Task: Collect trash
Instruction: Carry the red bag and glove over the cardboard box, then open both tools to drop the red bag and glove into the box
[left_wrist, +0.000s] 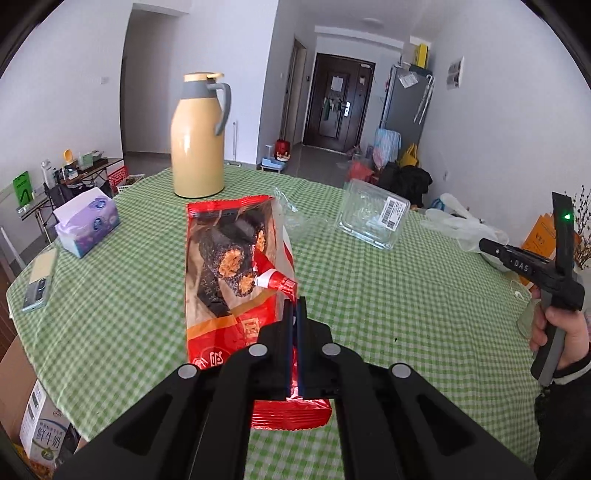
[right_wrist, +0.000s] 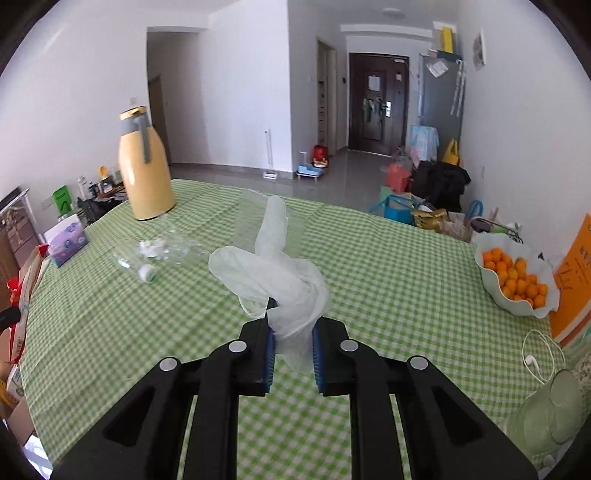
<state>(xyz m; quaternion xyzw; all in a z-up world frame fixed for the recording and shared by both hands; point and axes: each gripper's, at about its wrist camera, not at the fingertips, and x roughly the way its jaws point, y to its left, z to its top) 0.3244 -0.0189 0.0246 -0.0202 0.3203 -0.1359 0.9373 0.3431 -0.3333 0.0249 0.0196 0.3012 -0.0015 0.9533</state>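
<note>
My left gripper (left_wrist: 295, 302) is shut on a red snack wrapper (left_wrist: 229, 258), which hangs lifted above the green checked table (left_wrist: 369, 295). In the right wrist view my right gripper (right_wrist: 293, 325) is shut on a crumpled white disposable glove (right_wrist: 273, 266), held up off the cloth. The left wrist view shows that right gripper (left_wrist: 487, 246) at the far right in a person's hand, with the glove (left_wrist: 461, 225) trailing from its tip. A clear plastic box (left_wrist: 373, 214) with a barcode label and a crumpled clear film (left_wrist: 291, 210) lie on the table. A clear plastic bottle (right_wrist: 159, 254) lies on its side.
A tall yellow thermos (left_wrist: 199, 140) stands at the far side. A purple tissue box (left_wrist: 88, 221) and a phone (left_wrist: 37, 291) sit at the left. A white bowl of oranges (right_wrist: 517, 277) and white earphones (right_wrist: 535, 354) are at the right edge. Cartons stand on the floor at the lower left.
</note>
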